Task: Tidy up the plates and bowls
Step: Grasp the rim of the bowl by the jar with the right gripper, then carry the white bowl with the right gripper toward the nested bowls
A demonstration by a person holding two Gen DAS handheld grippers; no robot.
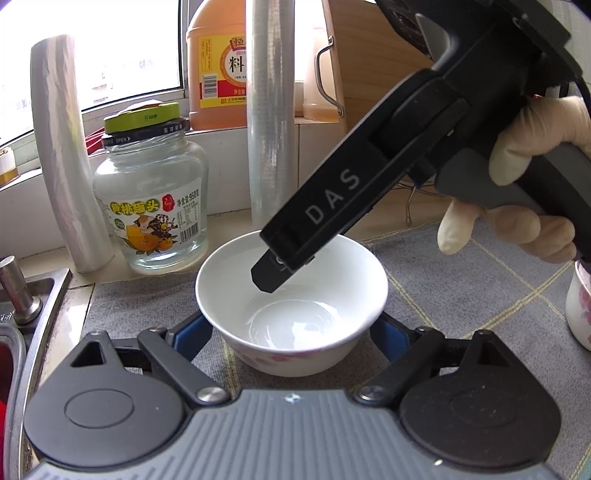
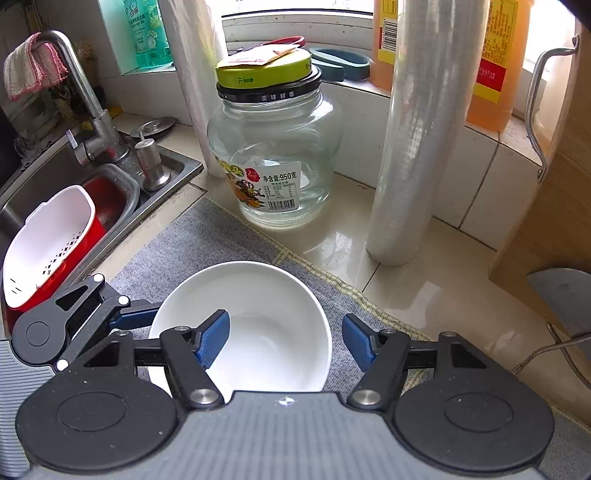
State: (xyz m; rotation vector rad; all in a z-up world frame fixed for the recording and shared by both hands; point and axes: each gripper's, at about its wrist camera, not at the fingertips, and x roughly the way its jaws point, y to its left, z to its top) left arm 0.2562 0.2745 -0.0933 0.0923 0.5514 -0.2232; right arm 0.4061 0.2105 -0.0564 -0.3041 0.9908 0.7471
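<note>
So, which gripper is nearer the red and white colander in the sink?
Left. The left gripper is just beside the colander; the right gripper sits farther right, over the bowl.

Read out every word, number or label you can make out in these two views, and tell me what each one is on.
"DAS": side of the right gripper.
"净含量:950克": label of the glass jar.
"黄桃罐头": the same jar's label, left wrist view.
"美味鲜果": jar's black neck ring.
"OPEN": that ring, left wrist view.
"开": jar's green lid.
"料": orange jug label.
Barcodes, fine print and the green bottle label: too small.
</note>
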